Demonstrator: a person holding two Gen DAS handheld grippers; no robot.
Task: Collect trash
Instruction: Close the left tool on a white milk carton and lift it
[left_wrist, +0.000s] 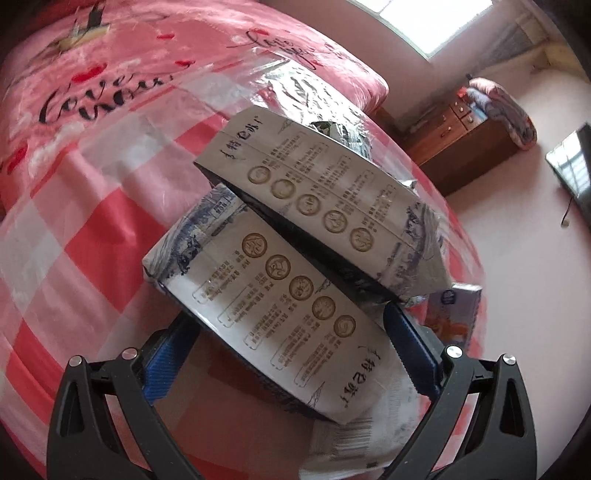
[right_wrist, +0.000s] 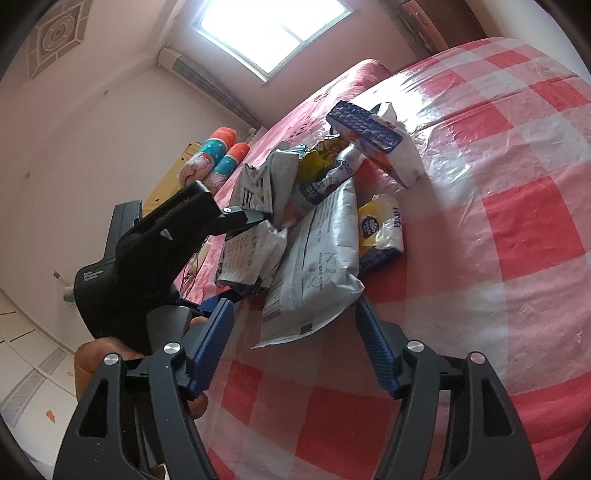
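Daylight floods from my window (right_wrist: 273, 33), blown out white. Glare streaks the plastic sheet (right_wrist: 480, 92) below it. Motion blur smears the bedspread (left_wrist: 92, 74); fisheye bends edges, corners black.

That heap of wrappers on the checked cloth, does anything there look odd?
Yes. The blue-topped white box rests tilted on the heap of packets, not flat on the red-and-white checked cloth. The yellow snack bag beneath looks torn open.
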